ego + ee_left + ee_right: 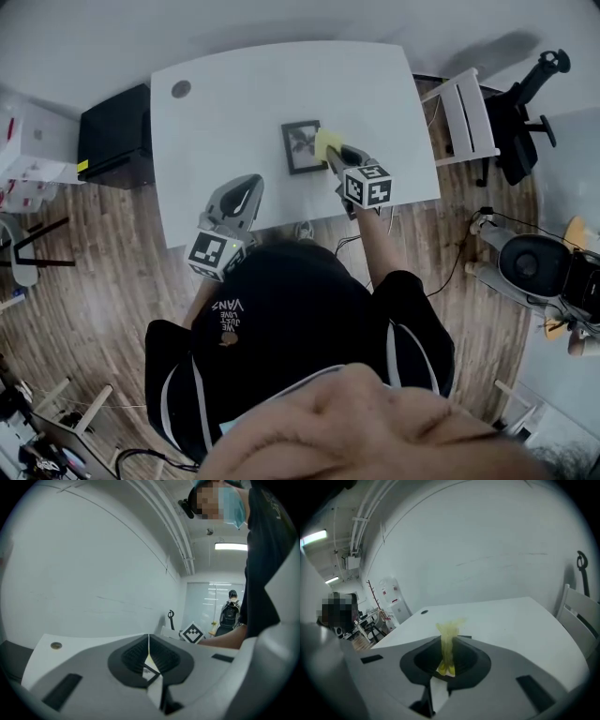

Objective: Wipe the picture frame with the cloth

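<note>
A small dark picture frame [301, 146] lies flat near the middle of the white table [234, 103]. My right gripper [336, 155] is shut on a yellow cloth [326, 142], which rests at the frame's right edge. In the right gripper view the cloth [449, 641] stands pinched between the jaws, and a dark sliver of the frame shows just behind it. My left gripper [246, 194] hovers over the table's front edge, left of the frame, with its jaws pressed together on nothing [148, 654].
A white chair [466, 114] stands at the table's right side, with a black office chair [525, 112] beyond it. A black cabinet [114, 136] sits to the table's left. A round cable hole [181, 89] marks the table's far left corner. The floor is wood.
</note>
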Demonstrator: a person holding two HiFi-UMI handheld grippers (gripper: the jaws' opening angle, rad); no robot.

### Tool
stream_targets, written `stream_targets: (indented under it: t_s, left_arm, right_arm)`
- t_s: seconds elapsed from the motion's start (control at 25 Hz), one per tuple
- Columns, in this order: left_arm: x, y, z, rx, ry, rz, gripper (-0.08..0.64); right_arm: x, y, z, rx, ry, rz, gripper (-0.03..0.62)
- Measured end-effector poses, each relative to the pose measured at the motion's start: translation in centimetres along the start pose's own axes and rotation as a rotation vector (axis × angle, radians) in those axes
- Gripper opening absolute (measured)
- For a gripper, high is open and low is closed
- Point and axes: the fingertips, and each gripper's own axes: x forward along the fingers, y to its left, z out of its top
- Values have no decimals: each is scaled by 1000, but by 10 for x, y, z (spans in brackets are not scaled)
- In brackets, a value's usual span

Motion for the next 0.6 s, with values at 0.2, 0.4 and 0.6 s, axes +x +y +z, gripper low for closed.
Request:
stream_targets:
  t_s: [0.2,0.4,0.6]
  left_arm:
    - [1,1,3,7,0,-28,17]
    - [1,2,7,17,-2,-61,17]
    - [3,0,7,8,14,-90,17]
  right_arm:
    - [-16,12,27,-40,-90,-23,44]
    - [-39,29,53,-70,-200,-48,44]
    - [-61,47,73,-65,-303,-35,44]
